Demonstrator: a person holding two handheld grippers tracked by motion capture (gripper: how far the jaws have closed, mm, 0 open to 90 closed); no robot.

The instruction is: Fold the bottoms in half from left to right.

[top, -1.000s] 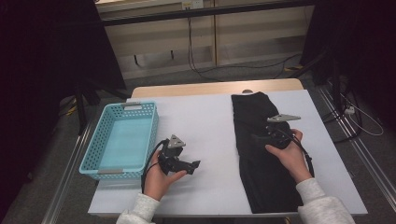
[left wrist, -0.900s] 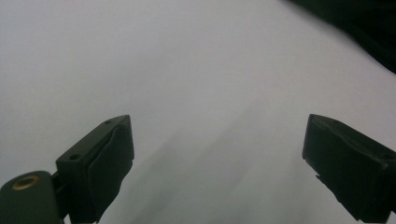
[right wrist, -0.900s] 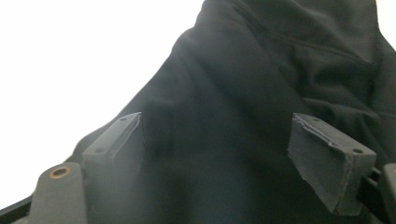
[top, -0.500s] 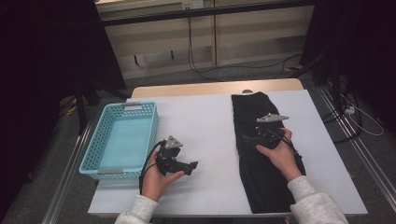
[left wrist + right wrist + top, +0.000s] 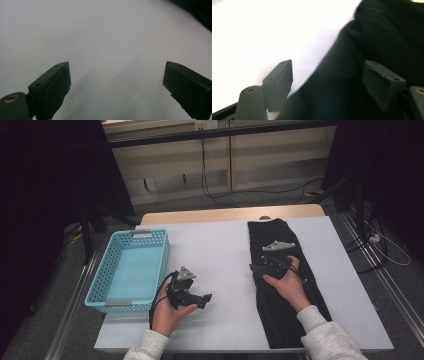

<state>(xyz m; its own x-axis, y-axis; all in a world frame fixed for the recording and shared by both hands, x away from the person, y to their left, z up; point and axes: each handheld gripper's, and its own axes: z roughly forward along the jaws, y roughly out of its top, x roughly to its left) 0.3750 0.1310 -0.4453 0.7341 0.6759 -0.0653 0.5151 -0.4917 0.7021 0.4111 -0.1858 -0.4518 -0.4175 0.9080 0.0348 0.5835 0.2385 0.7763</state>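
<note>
- On white worktop [image 5: 220,250], R side: black garment [image 5: 295,315] laid flat as a long strip running from far edge to near edge, probably spread out so an edge can be taken for folding or lifting.
- L side of worktop: light-blue basket [image 5: 107,287], nothing seen inside, maybe the place for the garment later (a guess only).
- R gripper [image 5: 256,266] held low over the garment's L edge, about mid-length, pointing toward the worktop's middle. Jaws spread but just been closing a bit; in right gripper view the cloth edge [image 5: 329,75] runs up between the two jaws, one over white worktop, other over black cloth. No pinch yet, pads not pressing as far as visible.
- Held so, likely to slide one jaw under the hem and take it from the side.
- L gripper [image 5: 207,298] resting near the front edge between basket and garment, well apart from the cloth. Jaws wide apart, nothing between, just bare worktop [image 5: 105,45] ahead. Seems parked, waiting for its turn.
</note>
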